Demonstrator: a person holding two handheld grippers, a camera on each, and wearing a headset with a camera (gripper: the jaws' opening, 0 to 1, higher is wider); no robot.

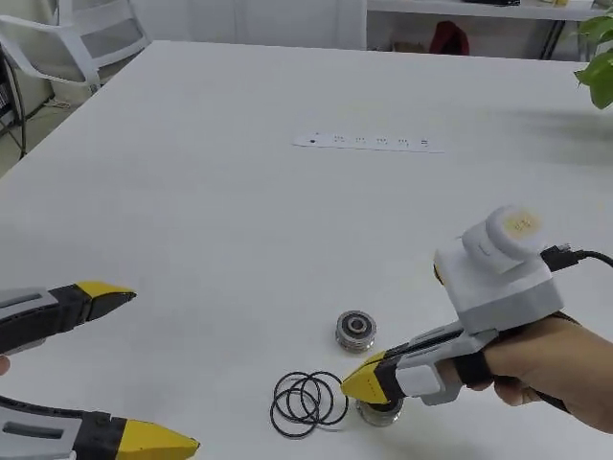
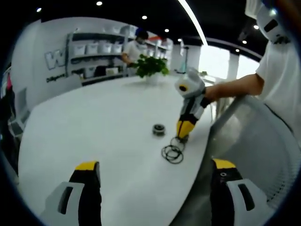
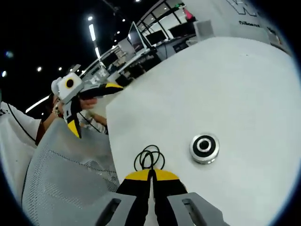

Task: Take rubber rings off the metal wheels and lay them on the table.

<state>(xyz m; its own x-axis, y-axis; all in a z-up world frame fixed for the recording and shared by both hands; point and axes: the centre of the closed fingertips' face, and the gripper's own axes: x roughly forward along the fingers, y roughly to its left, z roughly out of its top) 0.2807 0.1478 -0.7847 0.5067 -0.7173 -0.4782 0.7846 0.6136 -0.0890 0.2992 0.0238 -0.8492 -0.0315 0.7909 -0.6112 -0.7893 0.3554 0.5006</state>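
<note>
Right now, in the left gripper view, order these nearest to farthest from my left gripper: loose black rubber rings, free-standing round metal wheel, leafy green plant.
1. Black rubber rings: closest, right of centre.
2. Metal wheel: just beyond them, slightly left.
3. Green plant: far background, top centre.
</note>
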